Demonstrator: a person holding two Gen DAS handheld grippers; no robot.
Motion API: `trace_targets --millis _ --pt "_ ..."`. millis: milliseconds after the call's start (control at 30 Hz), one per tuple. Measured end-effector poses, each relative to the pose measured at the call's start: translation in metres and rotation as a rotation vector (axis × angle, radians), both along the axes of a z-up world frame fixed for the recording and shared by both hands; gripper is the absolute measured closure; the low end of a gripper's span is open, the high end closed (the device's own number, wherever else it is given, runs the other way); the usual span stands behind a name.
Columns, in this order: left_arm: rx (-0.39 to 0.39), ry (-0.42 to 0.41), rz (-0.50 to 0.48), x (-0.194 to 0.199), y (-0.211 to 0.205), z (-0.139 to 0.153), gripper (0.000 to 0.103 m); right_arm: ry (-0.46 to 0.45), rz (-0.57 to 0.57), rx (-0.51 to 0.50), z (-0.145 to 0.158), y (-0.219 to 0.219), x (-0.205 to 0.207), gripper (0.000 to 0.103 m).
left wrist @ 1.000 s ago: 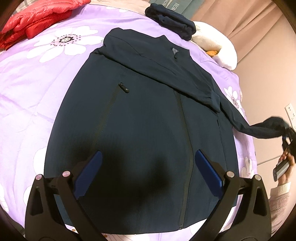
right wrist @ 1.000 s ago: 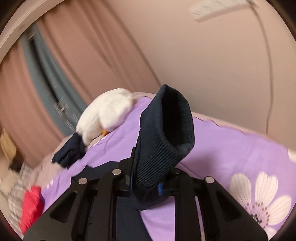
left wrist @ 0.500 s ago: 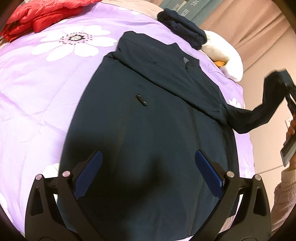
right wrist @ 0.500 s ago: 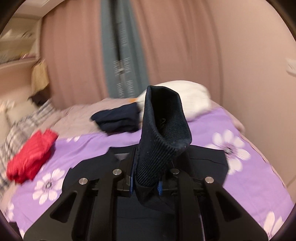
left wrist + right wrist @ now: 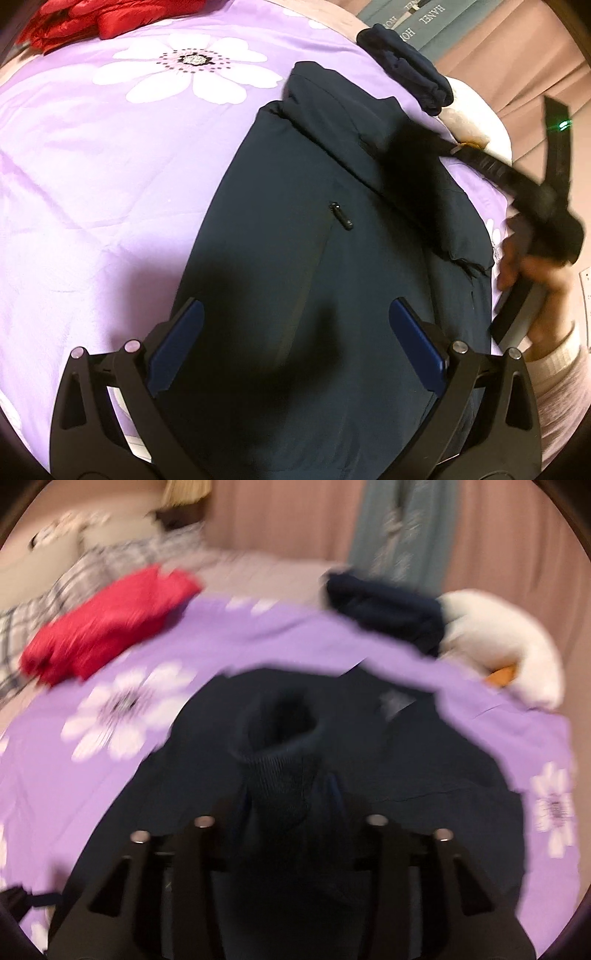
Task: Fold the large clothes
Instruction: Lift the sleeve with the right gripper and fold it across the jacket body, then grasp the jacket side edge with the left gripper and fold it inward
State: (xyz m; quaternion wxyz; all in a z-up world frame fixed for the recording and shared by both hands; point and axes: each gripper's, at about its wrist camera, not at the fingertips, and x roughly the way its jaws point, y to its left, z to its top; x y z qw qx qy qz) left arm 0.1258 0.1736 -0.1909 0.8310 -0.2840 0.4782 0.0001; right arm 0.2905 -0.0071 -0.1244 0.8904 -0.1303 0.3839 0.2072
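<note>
Right tongs (image 5: 288, 812) are clamped on the sleeve cuff (image 5: 280, 738) and have swung it from off the bed's right side to above the jacket (image 5: 332, 277). Left tongs (image 5: 295, 332) hang wide open over the near hem. Sleeve fold looks halfway; jacket's flat on the purple bed (image 5: 110, 166).

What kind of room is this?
Probably a bedroom: a jacket lies spread on a bed with a purple flowered cover, curtains hang behind, and a checked pillow sits at the far end.
</note>
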Motion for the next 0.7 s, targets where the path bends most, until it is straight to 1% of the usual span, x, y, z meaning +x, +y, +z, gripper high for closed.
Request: trace_targets --millis 67,100,167,200,267,300,333,400,433,500,533,567,633,700 --pt "-0.001 0.001 -0.002 0.000 0.002 0.000 0.002 0.073 0.046 0.011 -0.014 0.000 -0.009 0.044" --pt "0.000 0.000 -0.003 0.001 0.002 0.000 0.002 0.091 0.073 0.032 -0.016 -0.005 -0.015 0.039" --pt "-0.002 -0.002 -0.006 0.005 0.004 0.001 0.002 0.091 0.099 0.059 -0.016 -0.016 -0.025 0.032" --pt "-0.009 -0.006 -0.008 0.009 0.004 0.002 0.002 0.081 0.102 0.080 -0.012 -0.029 -0.033 0.030" --pt "-0.036 -0.020 -0.018 0.020 0.005 0.005 0.002 0.076 0.082 0.123 -0.003 -0.057 -0.046 0.028" --pt "-0.051 -0.028 -0.024 0.026 0.005 0.007 0.002 0.079 0.061 0.144 -0.003 -0.066 -0.047 0.028" --pt "-0.084 -0.048 -0.034 0.038 0.005 0.011 0.002 0.082 0.027 0.177 0.000 -0.085 -0.053 0.028" --pt "-0.137 -0.076 -0.051 0.058 0.005 0.017 0.002 0.087 -0.010 0.232 -0.001 -0.110 -0.062 0.028" --pt "-0.177 -0.086 -0.060 0.073 0.005 0.018 0.002 0.085 -0.025 0.254 0.000 -0.120 -0.067 0.028" --pt "-0.210 -0.080 -0.058 0.096 0.003 0.020 0.002 0.080 -0.055 0.302 -0.001 -0.141 -0.081 0.028" --pt "-0.254 -0.079 -0.068 0.115 0.003 0.018 0.003 0.079 -0.066 0.319 -0.001 -0.150 -0.087 0.028" --pt "-0.271 -0.076 -0.065 0.126 0.001 0.017 0.003 0.078 -0.079 0.337 -0.003 -0.158 -0.092 0.028" --pt "-0.331 -0.069 -0.064 0.154 -0.002 0.012 0.004 0.086 -0.109 0.373 -0.007 -0.171 -0.100 0.028" --pt "-0.356 -0.053 -0.051 0.174 -0.005 0.005 0.008 0.105 -0.136 0.413 -0.015 -0.184 -0.108 0.028"
